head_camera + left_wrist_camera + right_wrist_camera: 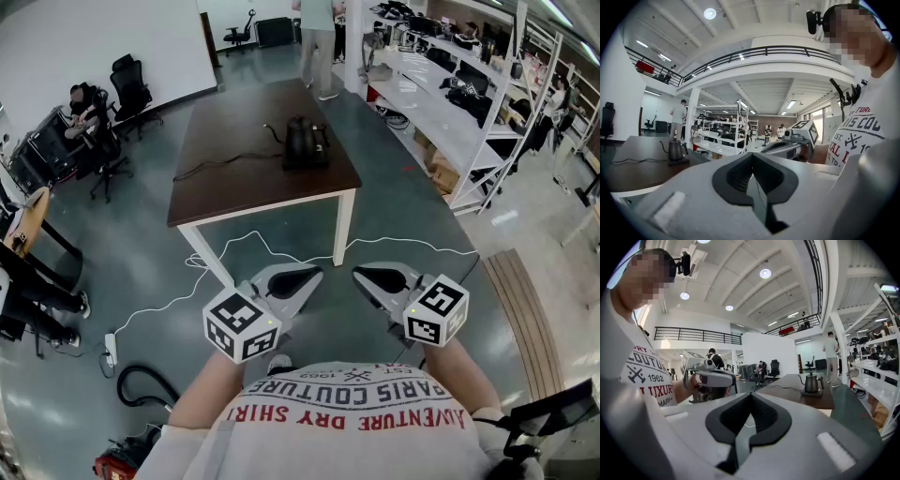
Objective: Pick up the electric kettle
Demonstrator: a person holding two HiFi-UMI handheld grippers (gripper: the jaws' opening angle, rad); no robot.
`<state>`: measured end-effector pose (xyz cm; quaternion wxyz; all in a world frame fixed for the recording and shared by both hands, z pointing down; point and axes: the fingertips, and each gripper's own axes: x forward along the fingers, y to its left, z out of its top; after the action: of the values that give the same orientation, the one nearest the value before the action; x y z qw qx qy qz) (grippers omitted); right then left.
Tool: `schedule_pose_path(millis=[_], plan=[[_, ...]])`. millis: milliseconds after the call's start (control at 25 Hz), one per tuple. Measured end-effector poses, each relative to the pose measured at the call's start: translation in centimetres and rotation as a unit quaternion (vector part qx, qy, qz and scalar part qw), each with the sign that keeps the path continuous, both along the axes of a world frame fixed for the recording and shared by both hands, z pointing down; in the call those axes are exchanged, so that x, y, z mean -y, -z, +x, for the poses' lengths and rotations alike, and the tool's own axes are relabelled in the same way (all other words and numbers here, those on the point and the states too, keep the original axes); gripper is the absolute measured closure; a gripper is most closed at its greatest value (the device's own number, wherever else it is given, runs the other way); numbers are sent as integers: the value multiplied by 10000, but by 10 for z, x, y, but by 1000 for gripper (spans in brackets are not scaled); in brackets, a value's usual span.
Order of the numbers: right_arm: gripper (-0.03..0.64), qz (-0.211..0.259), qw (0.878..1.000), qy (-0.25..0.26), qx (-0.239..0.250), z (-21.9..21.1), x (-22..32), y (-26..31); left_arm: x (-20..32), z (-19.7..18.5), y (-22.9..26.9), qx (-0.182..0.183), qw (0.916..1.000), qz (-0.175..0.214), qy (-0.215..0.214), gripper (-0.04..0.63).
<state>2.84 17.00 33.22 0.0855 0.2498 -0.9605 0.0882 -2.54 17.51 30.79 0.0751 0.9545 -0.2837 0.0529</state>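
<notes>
Kettle: a black gooseneck electric kettle (302, 141) stands upright on its flat black base (306, 161), near the close right corner of a dark brown wooden table with white legs (234, 127).
Kettle's long axis: spout to handle runs from 9 o'clock to 3 o'clock in the head view. The thin spout points to 9 and the looped handle sits at 3.
Cord: a thin black power cord (217, 165) trails from the base toward 9 o'clock across the tabletop.
Direction from the claws: the kettle lies at 12 o'clock, well apart from both, with open grey floor and the table edge between.
Left gripper (302, 279): grey claw with a marker cube, held close to the person's body. Its jaws are pressed together with nothing between them. The kettle is almost straight ahead of it.
Right gripper (371, 277): the same kind of claw, just beside the left one, also closed and empty. The kettle lies at about 11 o'clock from it.
Nearer hand: both look about equally far. The handle faces the right gripper's side, so that one seems the likelier to take it.
Needed first: a walk up to the table, and the jaws parted.
</notes>
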Motion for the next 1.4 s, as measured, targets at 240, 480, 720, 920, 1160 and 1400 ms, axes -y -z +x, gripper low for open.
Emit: schedule_pose_path(millis=[240, 480, 720, 920, 1160, 1400], plan=[[614, 25, 10000, -2, -21, 5, -3, 4, -3, 8, 3, 20, 10000, -11, -25, 594], [614, 29, 10000, -27, -18, 9, -7, 4, -6, 13, 1, 56, 10000, -35, -69, 594], [614, 16, 10000, -86, 35, 14, -7, 2, -7, 15, -2, 68, 9999, -64, -53, 594], [614, 14, 9999, -128, 76, 21, -6, 3, -7, 18, -3, 78, 9999, -101, -31, 594], [614, -27, 9997, -217, 85, 30, -1, 3, -3, 22, -6, 44, 9998, -196, -13, 594], [614, -166, 9995, -248, 51, 38, 5, -8, 1, 28, -12, 36, 9995, -307, -9, 595]])
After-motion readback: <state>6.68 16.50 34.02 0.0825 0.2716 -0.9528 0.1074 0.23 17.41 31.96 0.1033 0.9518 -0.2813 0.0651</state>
